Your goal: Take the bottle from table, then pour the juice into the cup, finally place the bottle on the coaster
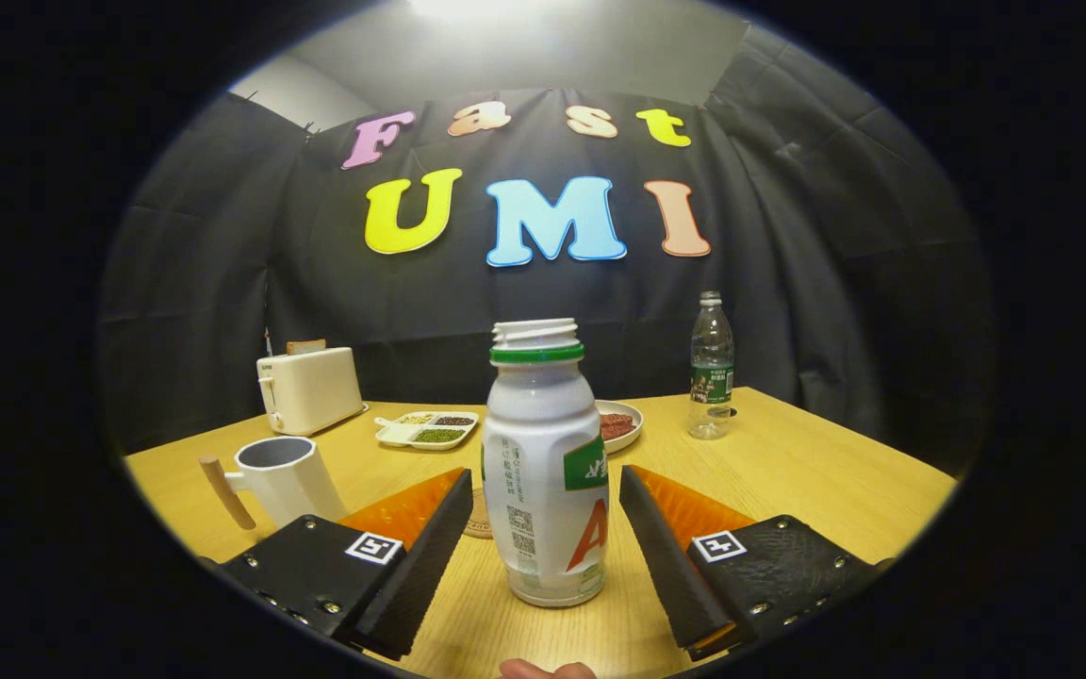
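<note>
A white juice bottle (544,471) with a green neck ring and no cap stands upright on the wooden table (788,471), right between my fingers. My gripper (546,523) is open: a gap shows on each side of the bottle, so neither finger presses on it. A white cup (287,476) with a wooden handle stands to the left, beside the left finger (430,547). A round coaster (480,517) lies on the table just behind the bottle, mostly hidden by the bottle and the left finger.
At the back left sits a white toaster (309,389) with toast in it. A divided tray (426,429) of beans and a plate (620,424) of food lie behind the bottle. A clear water bottle (711,368) stands at the back right. A fingertip (548,670) shows near the table's front edge.
</note>
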`<state>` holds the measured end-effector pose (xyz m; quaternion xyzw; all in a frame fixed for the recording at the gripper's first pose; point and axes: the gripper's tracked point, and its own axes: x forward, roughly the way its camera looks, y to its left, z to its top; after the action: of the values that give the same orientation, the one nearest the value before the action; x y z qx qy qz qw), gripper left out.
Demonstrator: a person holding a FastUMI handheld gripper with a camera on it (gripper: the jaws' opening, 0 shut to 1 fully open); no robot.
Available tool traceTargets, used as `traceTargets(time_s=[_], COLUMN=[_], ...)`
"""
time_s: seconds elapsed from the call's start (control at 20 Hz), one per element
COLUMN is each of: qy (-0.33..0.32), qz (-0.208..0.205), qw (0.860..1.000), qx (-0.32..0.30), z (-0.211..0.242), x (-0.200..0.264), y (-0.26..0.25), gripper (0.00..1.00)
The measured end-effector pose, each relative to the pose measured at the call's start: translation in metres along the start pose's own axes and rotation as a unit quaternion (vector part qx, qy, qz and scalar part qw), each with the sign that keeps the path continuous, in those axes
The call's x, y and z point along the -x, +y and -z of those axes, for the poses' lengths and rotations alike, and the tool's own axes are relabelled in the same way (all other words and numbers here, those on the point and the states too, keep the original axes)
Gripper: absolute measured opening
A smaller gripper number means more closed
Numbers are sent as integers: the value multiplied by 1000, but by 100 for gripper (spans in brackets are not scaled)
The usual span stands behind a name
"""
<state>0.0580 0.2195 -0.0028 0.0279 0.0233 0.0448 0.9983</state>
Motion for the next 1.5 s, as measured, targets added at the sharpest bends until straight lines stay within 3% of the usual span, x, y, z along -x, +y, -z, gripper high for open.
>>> traceTargets(time_s=[0.25, 0.3, 0.4, 0.9, 1.5], qy=[3, 2, 2, -14, -4], qz=[18, 14, 13, 2, -16], qw=[1000, 1000, 1000, 996, 980], qx=[-2, -5, 5, 87, 197], z=[1, 0, 1, -27, -29], x=[-9, -10, -9, 2, -5], y=[-4, -3, -2, 4, 20], gripper=[95, 76, 73, 71, 71])
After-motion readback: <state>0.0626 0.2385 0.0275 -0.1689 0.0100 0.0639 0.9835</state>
